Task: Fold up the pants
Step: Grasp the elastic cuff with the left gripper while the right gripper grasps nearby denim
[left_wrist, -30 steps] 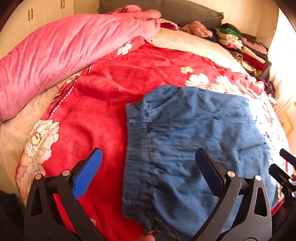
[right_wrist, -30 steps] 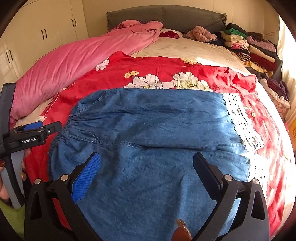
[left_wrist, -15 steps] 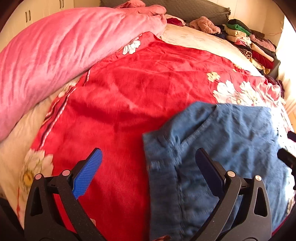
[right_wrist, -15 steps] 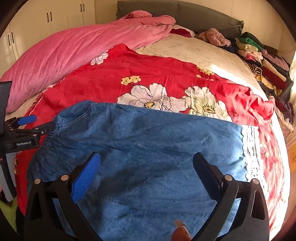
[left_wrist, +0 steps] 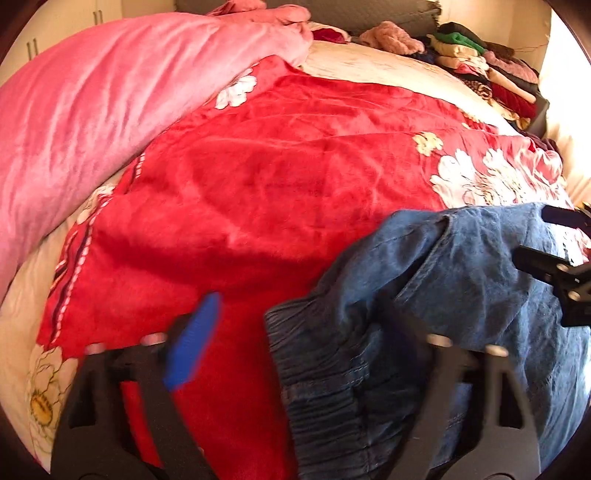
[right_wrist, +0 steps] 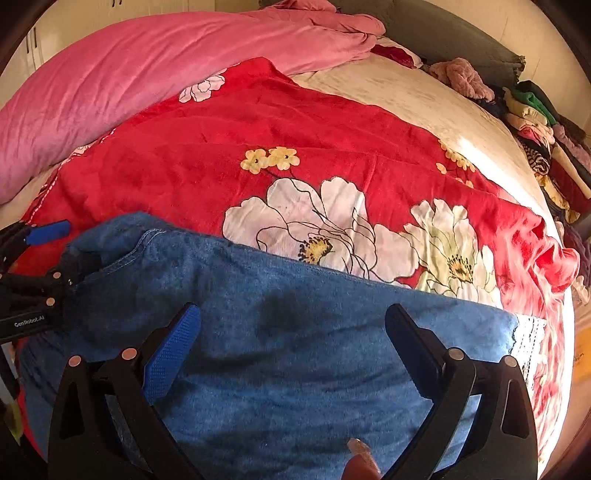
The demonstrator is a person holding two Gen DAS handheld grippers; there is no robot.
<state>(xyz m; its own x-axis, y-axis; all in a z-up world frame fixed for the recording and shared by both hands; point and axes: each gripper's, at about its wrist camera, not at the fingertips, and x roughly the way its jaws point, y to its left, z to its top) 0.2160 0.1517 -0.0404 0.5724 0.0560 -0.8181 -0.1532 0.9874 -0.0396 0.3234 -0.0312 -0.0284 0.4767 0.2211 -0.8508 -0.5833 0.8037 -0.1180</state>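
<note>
Blue denim pants lie across a red flowered blanket, with a white lace hem at their right end. Seen through the left wrist camera, the gathered waistband is bunched up between the blurred fingers of my left gripper. Its jaws are closing, and the blue pad still stands clear of the cloth. From the right wrist camera, the left gripper straddles the waistband corner. My right gripper hangs open over the middle of the pants, holding nothing; it also shows as the right gripper at the edge.
A pink duvet is heaped along the left side of the bed. Stacked folded clothes line the far right edge, beside a grey headboard. A pale sheet shows beyond the blanket. Cupboards stand at the far left.
Both grippers have moved left across the bed. The left jaws have narrowed around the waistband corner, which now bunches up. The right jaws stay wide.
</note>
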